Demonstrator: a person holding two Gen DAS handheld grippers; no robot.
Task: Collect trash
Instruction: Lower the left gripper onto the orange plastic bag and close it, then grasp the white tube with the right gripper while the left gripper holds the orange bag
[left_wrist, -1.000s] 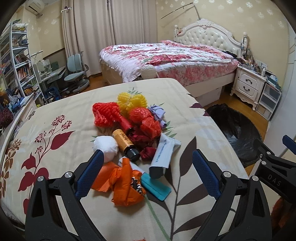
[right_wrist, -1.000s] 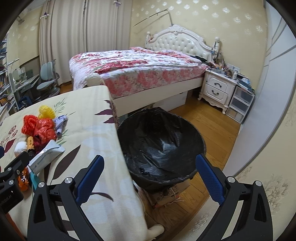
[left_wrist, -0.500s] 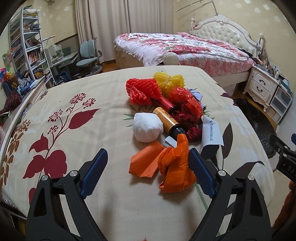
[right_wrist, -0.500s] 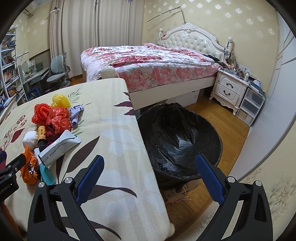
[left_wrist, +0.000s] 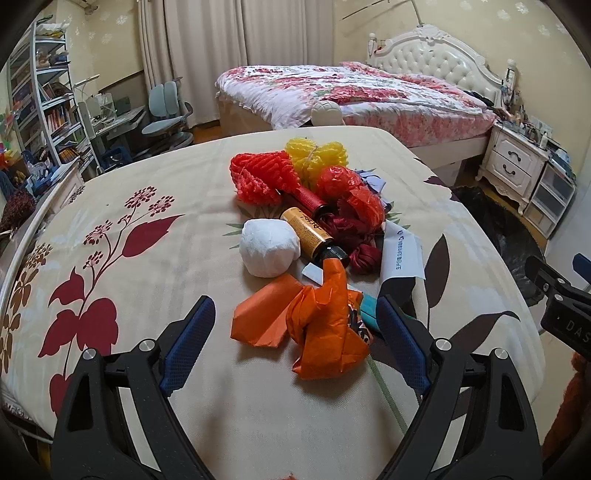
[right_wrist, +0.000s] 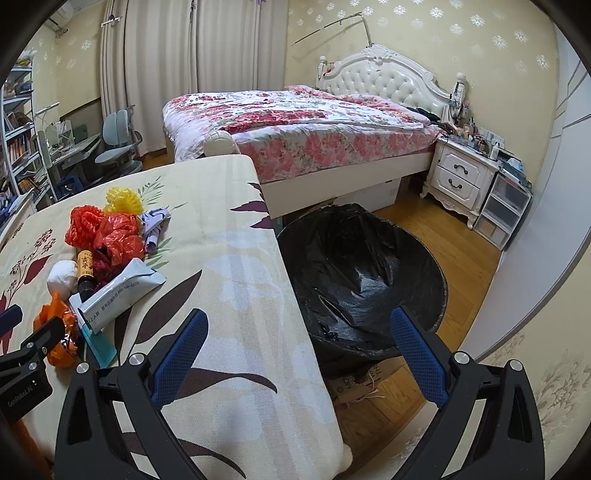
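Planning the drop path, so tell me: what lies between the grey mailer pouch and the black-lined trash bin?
Only bare floral tablecloth; in the right wrist view, nothing sits between the grey mailer pouch and the trash bin.

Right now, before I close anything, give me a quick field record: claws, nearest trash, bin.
left claw: open, empty, straddling the orange wrapper
right claw: open, empty, aimed at the table edge and bin
nearest trash: orange wrapper, then white paper ball
pile: brown bottle, red mesh, yellow mesh
bin: black-lined, on the floor beside the table
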